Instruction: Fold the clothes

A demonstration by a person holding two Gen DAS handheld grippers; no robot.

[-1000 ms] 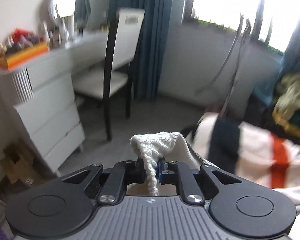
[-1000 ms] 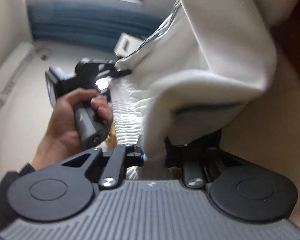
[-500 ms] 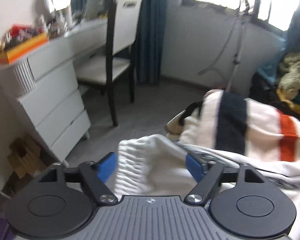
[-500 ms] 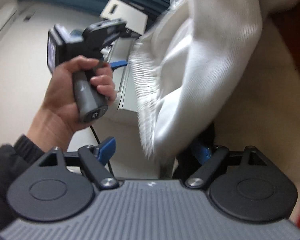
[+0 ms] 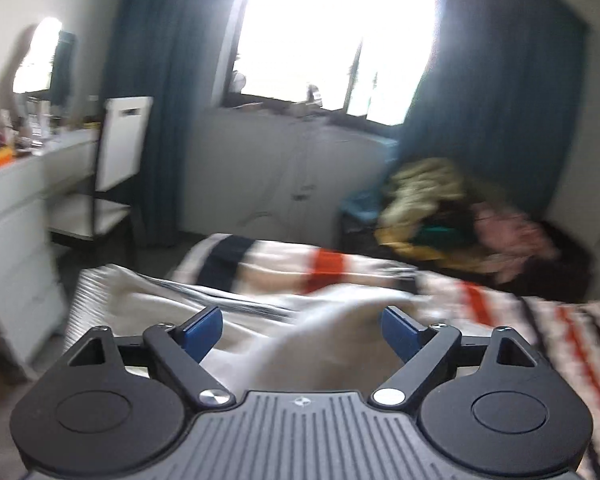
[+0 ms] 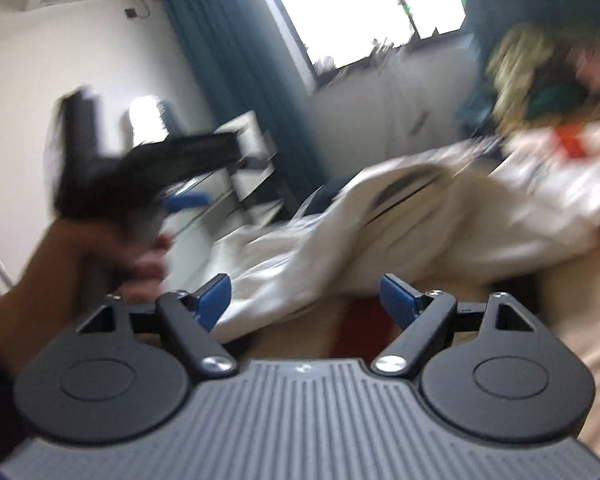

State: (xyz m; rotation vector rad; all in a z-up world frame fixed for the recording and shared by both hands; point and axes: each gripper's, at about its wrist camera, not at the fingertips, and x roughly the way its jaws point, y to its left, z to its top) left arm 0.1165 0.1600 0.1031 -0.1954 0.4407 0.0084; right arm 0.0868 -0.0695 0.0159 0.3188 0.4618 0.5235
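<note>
A cream white garment with a ribbed hem point(image 5: 140, 304) lies loose on the bed in front of me; it also shows in the right wrist view point(image 6: 380, 236). My left gripper point(image 5: 302, 330) is open and empty just above the cloth. My right gripper point(image 6: 306, 298) is open and empty over the garment's near edge. In the right wrist view the other hand-held gripper point(image 6: 140, 168) is up at the left, blurred. Both views are motion blurred.
A striped blanket with orange and navy bands point(image 5: 284, 268) covers the bed. A pile of mixed clothes point(image 5: 452, 216) sits at the back right. A white dresser point(image 5: 16, 216) and a chair point(image 5: 112, 184) stand at the left, by the blue curtains and the window.
Both grippers opened and let go of the white garment, which dropped onto the bed. Both have swung up and back from the cloth.
</note>
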